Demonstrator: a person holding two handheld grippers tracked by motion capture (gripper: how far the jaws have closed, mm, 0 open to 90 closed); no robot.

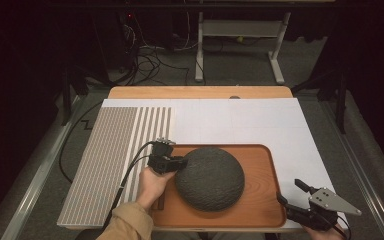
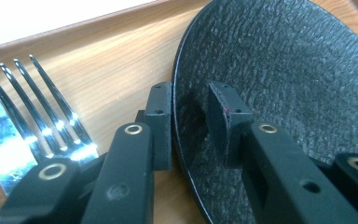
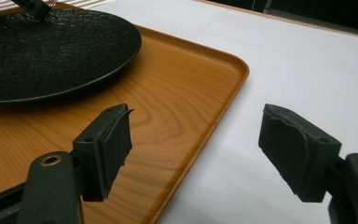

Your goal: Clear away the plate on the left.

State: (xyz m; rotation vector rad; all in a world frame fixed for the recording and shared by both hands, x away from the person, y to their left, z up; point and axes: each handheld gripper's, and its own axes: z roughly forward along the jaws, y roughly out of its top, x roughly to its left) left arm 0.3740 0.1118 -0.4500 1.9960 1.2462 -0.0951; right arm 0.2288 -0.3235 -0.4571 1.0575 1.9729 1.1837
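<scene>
A: From up high first. Seeing what?

B: Seeing a round black plate [image 1: 210, 177] lying in a brown tray [image 1: 260, 200], a bit toward the tray's 9 o'clock side. Seeing a striped mat [image 1: 105, 165] off at the tray's 9 o'clock too.

A: And the left gripper [image 1: 176, 163]?

B: Sits at the plate's 10 o'clock edge, held by a hand [image 1: 152, 187]. Hard to tell about its fingers from up here.

A: And the right gripper [image 1: 291, 191]?

B: Waits just off the tray's 4 o'clock corner, over the white sheet [image 1: 240, 120]. Fingers wide apart, holding nothing.

A: Now looking along the left gripper [image 2: 191, 112].

B: Straddles the plate's [image 2: 284, 70] rim. One finger outside, over the tray [image 2: 112, 60]. One finger inside, over the bumpy black top. Apart, with a small gap by the rim, so not squeezing.

A: Anything else there?

B: Seeing a shiny fork [image 2: 37, 98] on the tray, at 9 o'clock of the fingers, just beside the plate.

A: Last, looking along the right gripper [image 3: 196, 149].

B: Fingers far apart, with just tray [image 3: 177, 102] edge and white sheet [image 3: 307, 65] behind the gap. Plate [image 3: 51, 51] up at 10 o'clock, well apart from the fingers.
</scene>
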